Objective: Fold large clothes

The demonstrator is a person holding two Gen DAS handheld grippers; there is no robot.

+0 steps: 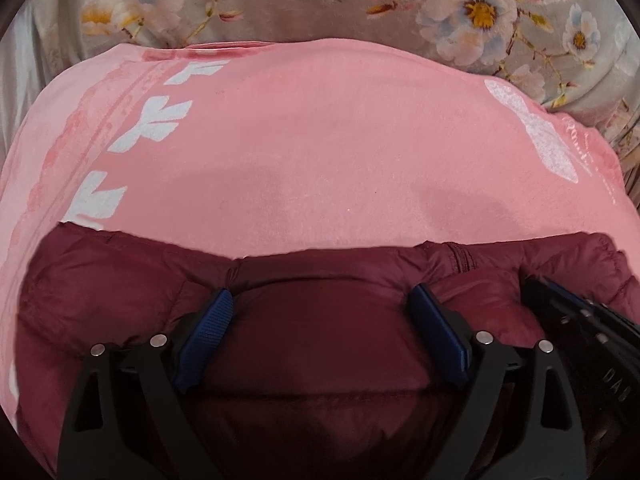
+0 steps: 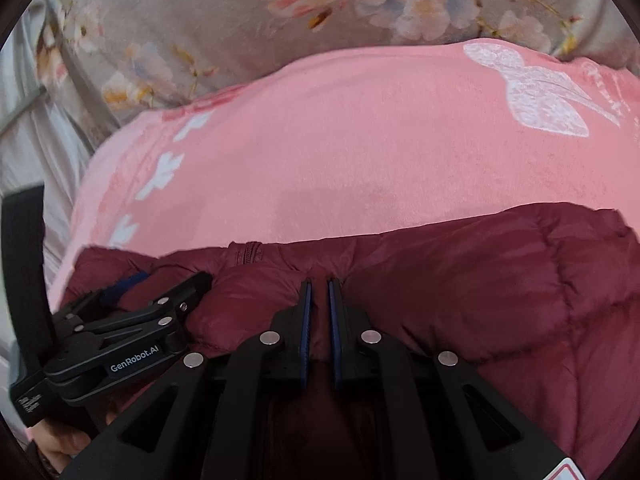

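Note:
A dark red puffer jacket [image 1: 320, 320] lies on a pink blanket [image 1: 320, 140]; it also shows in the right wrist view [image 2: 500, 280]. My left gripper [image 1: 322, 296] is open, its blue pads pressed down on the jacket's folded edge with padding bulging between them. My right gripper [image 2: 319, 284] is shut on a pinch of the jacket's fabric near its far edge. The left gripper shows at the left of the right wrist view [image 2: 160, 312]; the right gripper shows at the right edge of the left wrist view [image 1: 580, 320]. The two sit side by side.
The pink blanket [image 2: 340, 140] has white leaf and butterfly prints. Beyond it lies a grey floral bedcover [image 1: 360, 0], which also shows in the right wrist view [image 2: 240, 20]. White sheet folds [image 2: 32, 120] are at the far left.

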